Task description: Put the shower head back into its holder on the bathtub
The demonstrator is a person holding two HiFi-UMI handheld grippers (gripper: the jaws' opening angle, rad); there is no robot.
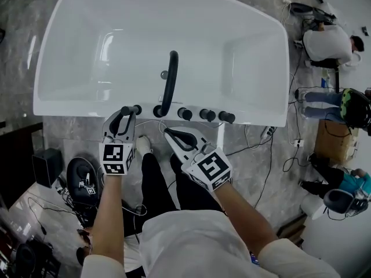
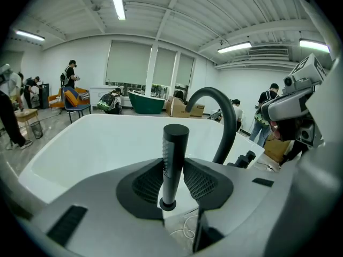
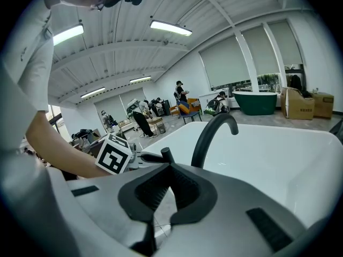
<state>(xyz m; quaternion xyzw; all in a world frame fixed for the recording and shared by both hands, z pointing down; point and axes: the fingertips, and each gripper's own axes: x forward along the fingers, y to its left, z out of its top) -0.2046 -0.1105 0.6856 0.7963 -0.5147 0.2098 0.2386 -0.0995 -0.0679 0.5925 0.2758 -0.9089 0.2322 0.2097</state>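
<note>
Left gripper [image 1: 128, 112] fingers pinch shower head [image 2: 174, 159] upright at bathtub [image 1: 69, 106] rim; curved spout [image 1: 170, 83] just beside, knobs [image 1: 207, 115] beyond. Right gripper [image 1: 168, 133] fingers pressed together, empty.

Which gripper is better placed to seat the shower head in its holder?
Left. The left gripper clamps the shower head upright at the near rim of the bathtub; the right gripper is shut and empty.
</note>
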